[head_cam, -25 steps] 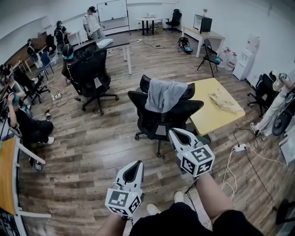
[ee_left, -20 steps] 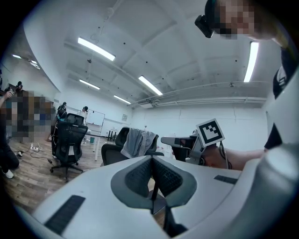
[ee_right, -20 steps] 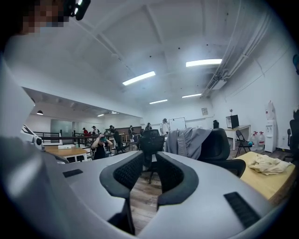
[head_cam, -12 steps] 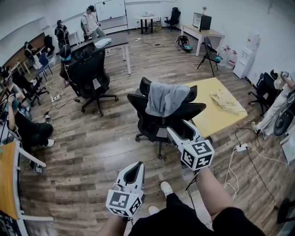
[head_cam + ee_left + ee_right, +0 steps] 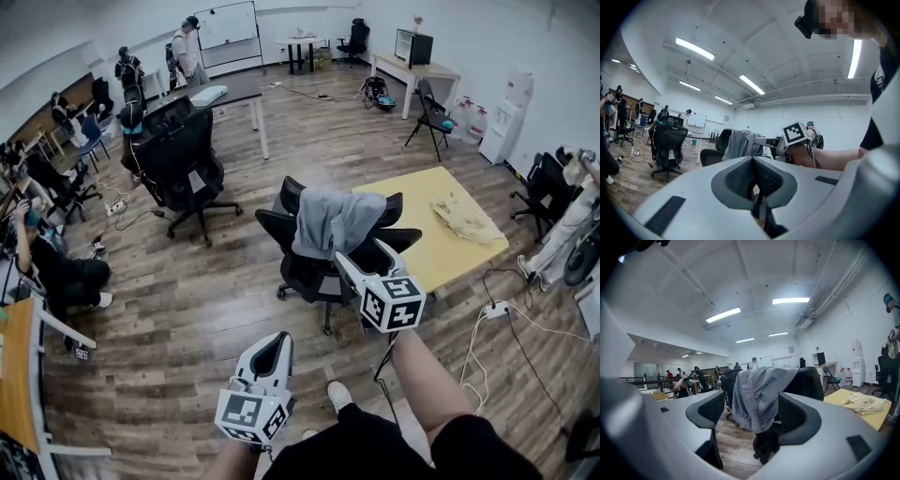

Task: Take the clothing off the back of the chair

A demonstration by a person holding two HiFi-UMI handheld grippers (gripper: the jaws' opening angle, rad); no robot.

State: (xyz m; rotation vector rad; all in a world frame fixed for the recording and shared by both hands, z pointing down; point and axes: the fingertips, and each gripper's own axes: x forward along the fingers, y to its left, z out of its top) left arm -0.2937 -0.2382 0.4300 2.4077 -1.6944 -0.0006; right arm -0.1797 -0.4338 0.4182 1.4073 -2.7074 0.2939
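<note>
A grey garment of soft, matte knit hangs draped over the top of the backrest of a black office chair, falling in loose folds down both faces of the back. In the right gripper view a ribbed, gathered band runs down the garment. The chair has a curved mesh back, a padded headrest and a star-shaped wheeled base that stands on the wood-plank floor.

The right claw is held just short of the chair's back, on the person's side, pointing at the cloth. Its two jaws stand wide apart and are opening. In its own view the dimpled dark pads frame the garment in the gap, but they press on nothing. Its marker cube sits behind the jaws.

The left claw hangs well back from the chair, low and near the person's legs. Its white shell tapers to a point and its textured pads are clenched together with nothing between them.

Just beyond the chair stands a yellow, smooth-topped surface with a crumpled beige cloth lying on it.
</note>
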